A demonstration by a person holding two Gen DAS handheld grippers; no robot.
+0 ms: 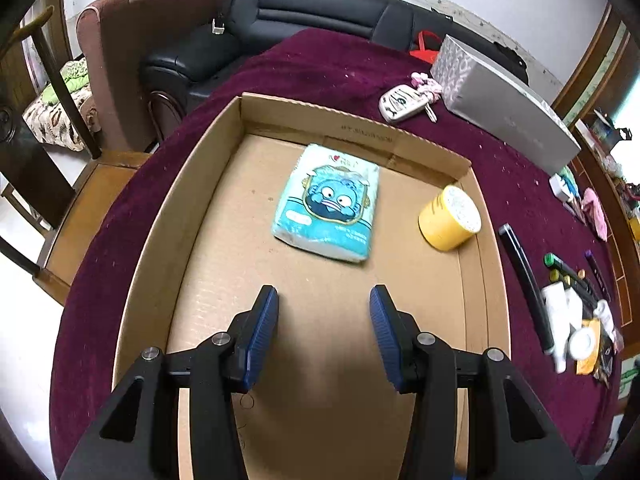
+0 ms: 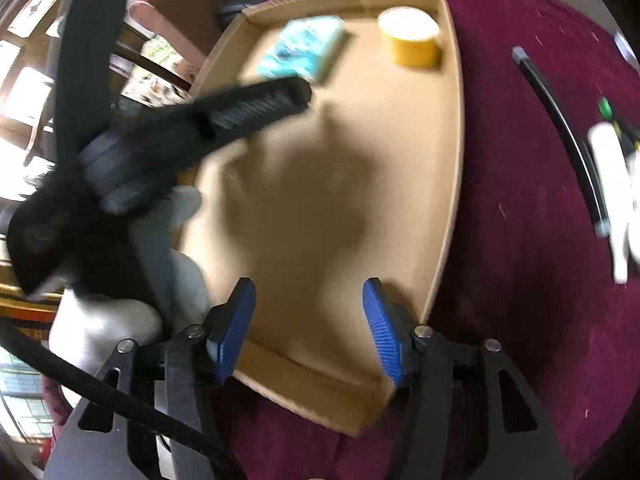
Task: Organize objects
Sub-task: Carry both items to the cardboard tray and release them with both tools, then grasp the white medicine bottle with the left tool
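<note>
Left wrist view: looks steeply down from above the cardboard tray (image 1: 224, 136) near its near edge, facing its far wall; sofa (image 1: 304, 8) and chair (image 1: 152, 40) beyond the cloth-covered table's (image 1: 320, 68) far edge. Close range, own fingers at bottom. Right wrist view: also steeply down, sits over the tray's (image 2: 452, 160) near right corner, blurred, angled toward its far wall. Both share the tray floor, blue packet (image 1: 328, 204) (image 2: 304, 46), yellow tape roll (image 1: 450, 218) (image 2: 410, 38), and black stick (image 1: 524, 280) (image 2: 560, 120) off the tray's right edge. Right view also catches the left gripper (image 2: 256, 106) from its side.
</note>
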